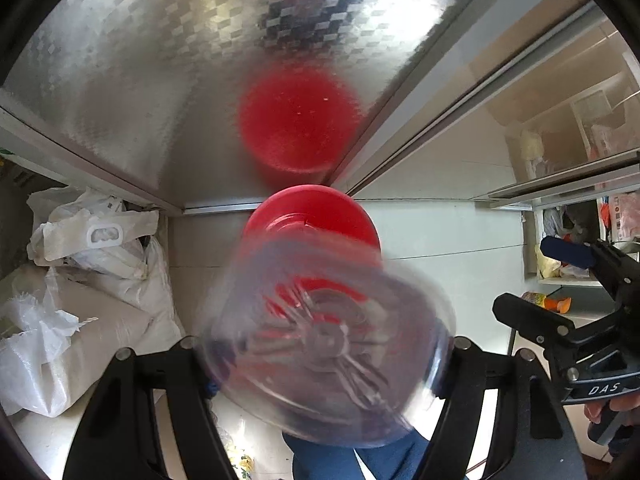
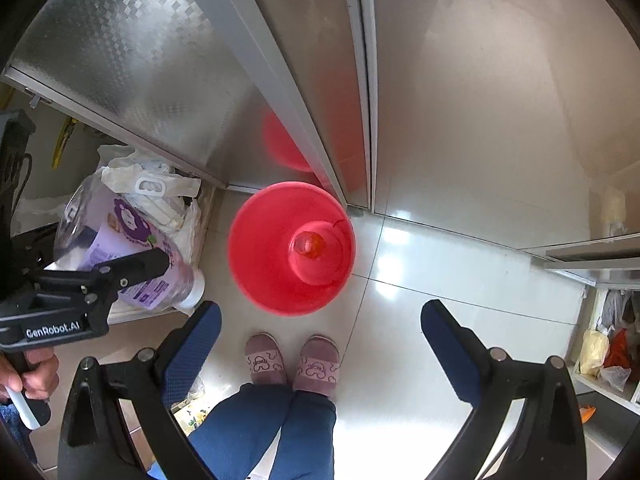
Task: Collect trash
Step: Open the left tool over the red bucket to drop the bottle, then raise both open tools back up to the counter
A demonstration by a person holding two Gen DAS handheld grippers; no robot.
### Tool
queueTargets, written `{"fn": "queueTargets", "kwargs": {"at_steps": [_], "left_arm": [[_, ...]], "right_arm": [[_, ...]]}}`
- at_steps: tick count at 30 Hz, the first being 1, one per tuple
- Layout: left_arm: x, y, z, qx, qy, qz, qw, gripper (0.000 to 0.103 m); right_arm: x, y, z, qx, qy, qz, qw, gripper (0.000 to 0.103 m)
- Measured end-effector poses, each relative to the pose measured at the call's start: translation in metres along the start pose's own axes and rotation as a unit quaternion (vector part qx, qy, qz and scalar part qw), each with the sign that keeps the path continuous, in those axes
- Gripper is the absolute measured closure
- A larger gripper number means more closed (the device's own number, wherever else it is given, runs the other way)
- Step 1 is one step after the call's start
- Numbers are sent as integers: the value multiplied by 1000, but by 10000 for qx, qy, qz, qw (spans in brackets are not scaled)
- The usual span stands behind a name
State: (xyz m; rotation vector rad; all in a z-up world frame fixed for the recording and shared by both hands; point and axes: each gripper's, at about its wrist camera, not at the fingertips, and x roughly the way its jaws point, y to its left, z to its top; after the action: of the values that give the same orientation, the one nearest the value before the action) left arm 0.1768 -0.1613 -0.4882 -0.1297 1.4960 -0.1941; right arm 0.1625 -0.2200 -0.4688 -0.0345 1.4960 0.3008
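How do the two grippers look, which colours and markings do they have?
Both are black plastic frames with silver screws and dark blue textured pads on the fingers. The left gripper carries white "GenRobot.AI" lettering and a white trigger below its handle. The right gripper, in the left wrist view, shows white letters "DAS". Bare hands hold them; no sleeves are visible.

The bin [image 2: 280, 264] is bright red. The clear bottle [image 2: 128, 248] carries a purple and white label. The door panel [image 1: 160, 60] is silvery with a diamond check pattern. The slippers [image 2: 292, 364] are dusty pink, the trousers [image 2: 272, 428] blue, the floor [image 2: 440, 280] glossy white.
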Motion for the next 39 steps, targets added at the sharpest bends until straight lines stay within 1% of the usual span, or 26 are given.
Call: {"fn": "queueTargets", "kwargs": {"at_steps": [3,6,8,15,17,20,23,24,26,28,30,31,33,36,39], "left_arm": [[3,-1,3,-38,95,0,9999,31],[-1,-3,3,-111,135,111,9998,31],[-8,-5,3,-91,122,22,9999,31],[-36,-2,0,-30,-68,63,10000,30],[-46,-2,-2,-29,-134,73,9999,25],[-67,1,-6,-65,-285,-3,9996,23],[-95,7,-10,-190,-391,-145,9990,18],[-107,8,-12,-201,-466,-124,9986,18],[-136,6,-17,-201,-686,9,9974,13],[-163,2,-22,-217,-832,35,9963,12],[-188,0,-25,-239,-848,-39,9961,6],[-202,0,-27,-256,-914,-27,9955,0],[-229,-3,-32,-312,-1043,48,9940,0],[-268,-7,-37,-437,-1166,-43,9922,0],[-301,-15,-42,-511,-1289,-2,9903,0]], "right_arm": [[0,3,2,-48,-11,-4,10000,3],[0,4,3,-64,21,39,10000,3],[-4,5,4,-77,35,68,9999,3],[-23,13,2,-156,-90,104,9998,3],[-31,16,1,-170,-131,125,9997,3],[-44,22,0,-243,-112,152,9995,3],[-67,28,-2,-286,-154,159,9993,3],[-77,30,-3,-296,-309,174,9989,3],[-100,34,-5,-314,-400,222,9985,3],[-121,40,-6,-323,-474,318,9978,3],[-144,48,-7,-327,-540,383,9973,3],[-156,51,-8,-351,-572,423,9968,3],[-180,59,-10,-403,-667,446,9960,3],[-213,69,-12,-522,-689,477,9951,3],[-244,81,-14,-713,-814,449,9931,3]]}}
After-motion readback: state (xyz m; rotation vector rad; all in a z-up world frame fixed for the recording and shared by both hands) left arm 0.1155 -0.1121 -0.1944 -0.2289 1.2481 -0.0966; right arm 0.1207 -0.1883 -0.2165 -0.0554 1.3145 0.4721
